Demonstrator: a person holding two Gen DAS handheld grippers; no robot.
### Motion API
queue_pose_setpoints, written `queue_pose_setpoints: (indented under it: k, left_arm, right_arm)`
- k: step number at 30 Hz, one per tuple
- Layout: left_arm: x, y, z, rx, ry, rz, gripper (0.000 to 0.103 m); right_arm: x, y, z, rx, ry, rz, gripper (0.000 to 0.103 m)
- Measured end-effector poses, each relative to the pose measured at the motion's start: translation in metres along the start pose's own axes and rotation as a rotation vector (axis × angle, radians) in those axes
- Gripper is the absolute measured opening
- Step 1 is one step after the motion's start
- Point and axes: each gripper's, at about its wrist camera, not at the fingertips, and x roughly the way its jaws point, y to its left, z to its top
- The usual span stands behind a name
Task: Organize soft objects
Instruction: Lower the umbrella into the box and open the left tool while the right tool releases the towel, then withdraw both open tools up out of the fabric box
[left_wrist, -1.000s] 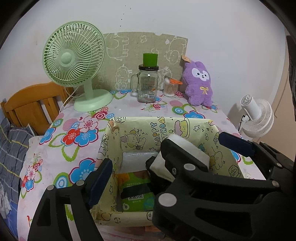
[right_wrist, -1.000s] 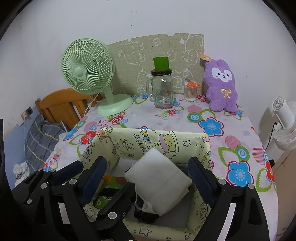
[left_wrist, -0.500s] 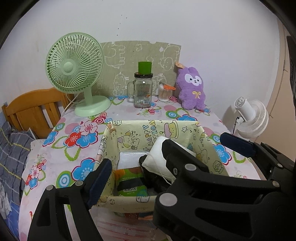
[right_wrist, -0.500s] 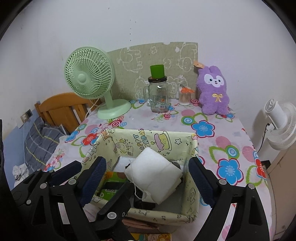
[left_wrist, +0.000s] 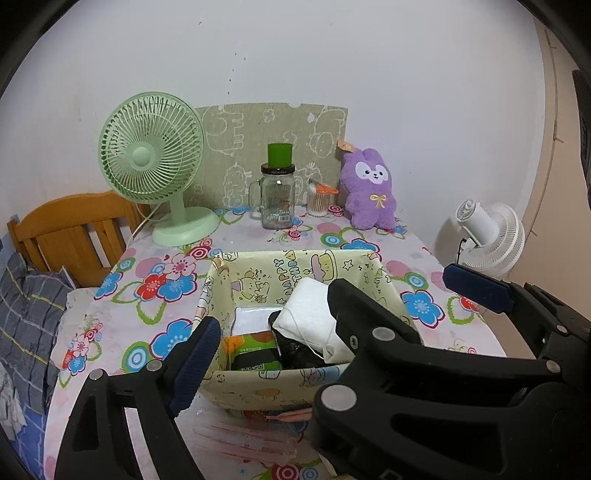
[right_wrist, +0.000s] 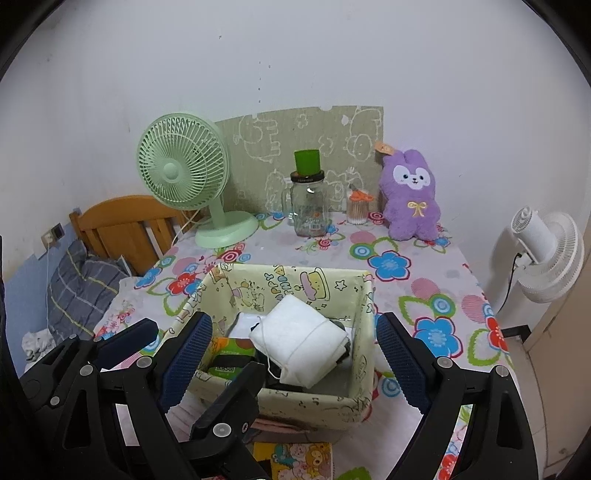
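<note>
Both grippers pulled back — basket (right_wrist: 295, 406) smaller; black item underneath unclear

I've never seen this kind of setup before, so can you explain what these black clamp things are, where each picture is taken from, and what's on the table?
The black clamps are two handheld grippers, one in each of a person's hands, each with its own camera looking along its fingers. One picture is from the left gripper, whose jaws are opening, the other from the right gripper, which is open. Neither holds anything. On the flowered table a fabric basket holds a white mask and a green packet. Behind stand a green fan, a glass jar and a purple plush rabbit.
</note>
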Motion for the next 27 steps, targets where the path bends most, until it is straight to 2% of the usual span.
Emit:
queue_pose_setpoints:
  k: [12,18,27]
  left_arm:
    - [-0.025,-0.006,-0.007,0.013,-0.034,0.007,0.095]
    - [-0.037,-0.008,-0.013,0.025,-0.048,0.015,0.1]
    - [-0.05,-0.013,-0.023,0.041,-0.052,0.021,0.103]
  right_arm:
    - [-0.032,0.003,-0.008,-0.01,-0.034,-0.022,0.093]
    - [-0.045,0.005,-0.014,-0.016,-0.045,-0.024,0.097]
    - [-0.06,0.006,-0.026,-0.015,-0.046,-0.022,0.1]
